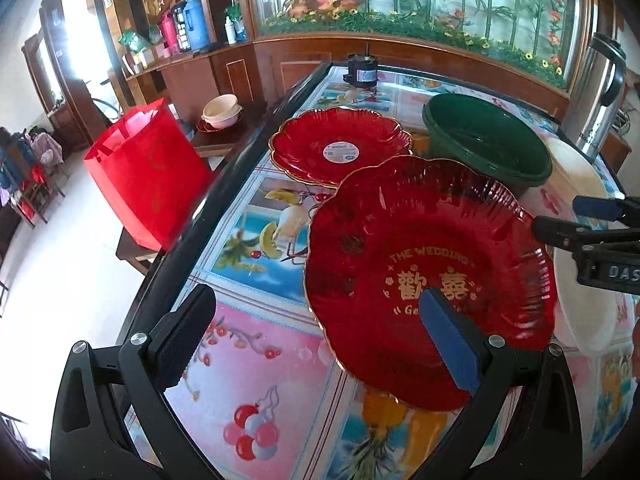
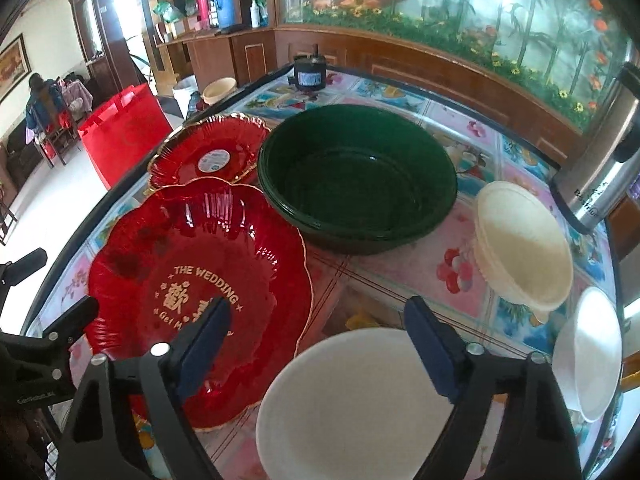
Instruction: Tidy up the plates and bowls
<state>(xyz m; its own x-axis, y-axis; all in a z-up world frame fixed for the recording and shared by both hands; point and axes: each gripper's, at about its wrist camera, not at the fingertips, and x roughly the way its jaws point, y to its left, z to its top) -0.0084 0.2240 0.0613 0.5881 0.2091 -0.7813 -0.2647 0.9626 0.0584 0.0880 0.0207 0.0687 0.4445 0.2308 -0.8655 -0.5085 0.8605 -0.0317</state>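
Observation:
A red scalloped plate (image 1: 432,264) (image 2: 192,280) with gold lettering lies on the patterned table (image 1: 260,344). My left gripper (image 1: 316,320) is open: its blue-padded finger hangs over the plate's near part, and the other finger is over the table's edge. A second red plate (image 1: 340,148) (image 2: 208,156) lies farther back. Beside it is a dark green bowl (image 1: 484,140) (image 2: 356,184). My right gripper (image 2: 320,332) (image 1: 576,220) stands open over the far rim of a white plate (image 2: 360,400), pads not touching it. Stacked cream bowls (image 2: 524,244) and a white dish (image 2: 588,352) sit to the right.
A steel flask (image 2: 608,168) stands at the table's right end and a small black motor (image 2: 310,74) at the far edge. A red bag (image 1: 148,172) sits on a stool beside the table's left edge. A wooden cabinet with an aquarium runs behind.

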